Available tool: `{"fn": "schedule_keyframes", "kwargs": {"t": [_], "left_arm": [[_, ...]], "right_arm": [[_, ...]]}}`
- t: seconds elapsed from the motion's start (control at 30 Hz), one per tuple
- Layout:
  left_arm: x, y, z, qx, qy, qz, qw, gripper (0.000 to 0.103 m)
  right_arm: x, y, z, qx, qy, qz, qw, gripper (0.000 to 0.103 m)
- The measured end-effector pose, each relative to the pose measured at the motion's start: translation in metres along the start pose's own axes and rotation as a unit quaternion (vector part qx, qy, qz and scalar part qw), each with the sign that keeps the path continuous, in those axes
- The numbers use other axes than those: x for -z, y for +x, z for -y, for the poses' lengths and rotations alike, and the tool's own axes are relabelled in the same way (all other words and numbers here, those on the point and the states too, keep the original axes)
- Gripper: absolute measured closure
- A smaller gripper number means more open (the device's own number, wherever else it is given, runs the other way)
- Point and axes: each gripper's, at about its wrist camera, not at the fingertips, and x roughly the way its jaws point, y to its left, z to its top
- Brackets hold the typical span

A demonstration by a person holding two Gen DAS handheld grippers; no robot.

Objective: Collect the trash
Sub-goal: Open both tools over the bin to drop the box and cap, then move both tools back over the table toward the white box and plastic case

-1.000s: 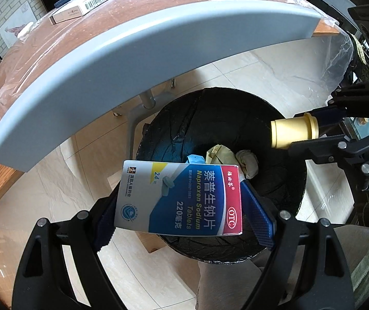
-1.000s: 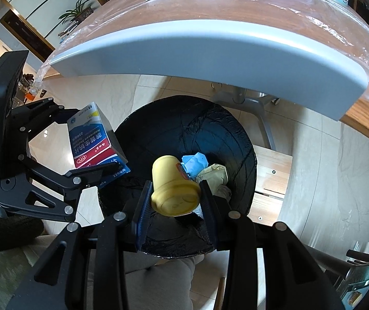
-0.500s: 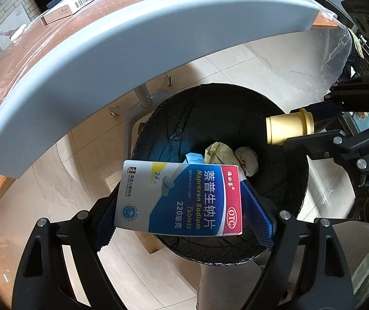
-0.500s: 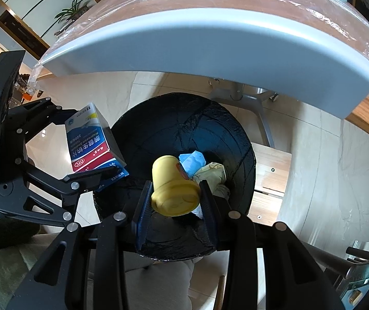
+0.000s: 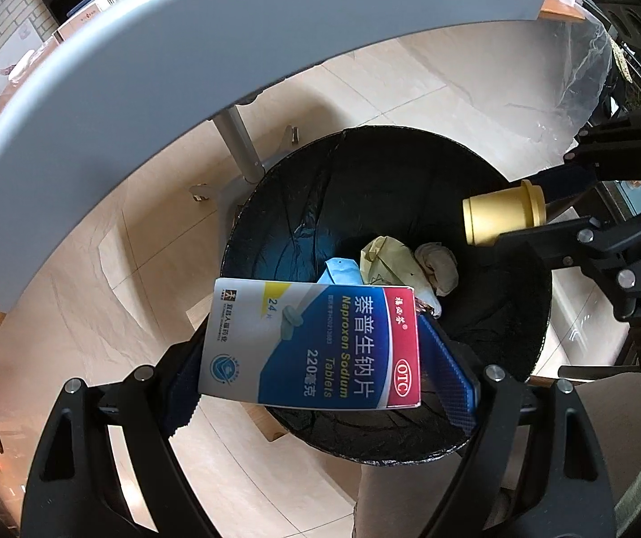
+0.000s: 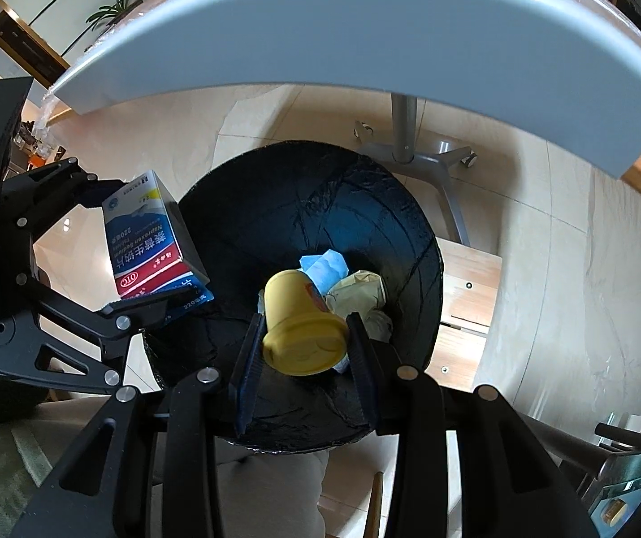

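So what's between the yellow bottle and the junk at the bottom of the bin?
Nothing but air, seen in the right wrist view: the yellow bottle hangs over the crumpled paper in the black bin.

– Where are your two cameras looking?
– Each looks steeply down past its own fingers, close above the bin (image 5: pixel 387 206). Both share its black inside (image 6: pixel 311 206); your other tool shows beside each pair of fingers.

Medicine box (image 5: pixel 316 343) in left tool (image 5: pixel 320 372) above black bin (image 5: pixel 522 314)
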Motion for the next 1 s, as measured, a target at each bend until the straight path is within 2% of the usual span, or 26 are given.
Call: {"fn": "schedule_keyframes", "kwargs": {"t": [0.27, 0.4, 0.47, 0.53, 0.57, 0.7, 0.8, 1.0], "left_arm": [[0.0, 0.007, -0.002, 0.004, -0.002, 0.001, 1.0, 0.016], [0.0, 0.005, -0.005, 0.029, -0.013, 0.007, 0.9995, 0.015], [0.0, 0.006, -0.009, 0.055, -0.023, 0.007, 0.9982, 0.015], [-0.001, 0.009, -0.012, 0.085, -0.038, -0.006, 0.9957, 0.014], [-0.001, 0.01, -0.014, 0.096, -0.048, -0.012, 0.9942, 0.014], [0.004, 0.001, -0.016, 0.088, -0.049, -0.002, 0.9949, 0.011], [0.007, -0.008, -0.02, 0.118, -0.054, 0.008, 0.9915, 0.003], [0.006, -0.035, -0.02, 0.163, -0.06, 0.032, 0.9843, 0.002]], "right_arm": [[0.002, 0.003, -0.001, 0.005, 0.002, -0.001, 1.0, 0.066], [0.001, 0.003, 0.001, 0.003, 0.007, 0.0, 1.0, 0.066], [0.001, 0.001, 0.003, -0.004, 0.016, 0.003, 1.0, 0.059], [0.0, -0.002, 0.005, -0.006, 0.021, 0.007, 1.0, 0.045], [0.0, -0.004, 0.004, -0.005, 0.021, 0.01, 1.0, 0.045], [0.001, -0.016, 0.002, -0.002, 0.018, 0.023, 1.0, 0.041], [0.004, -0.027, 0.001, -0.003, 0.017, 0.033, 0.999, 0.039], [0.002, -0.059, -0.002, -0.001, 0.008, 0.071, 0.997, 0.034]]}}
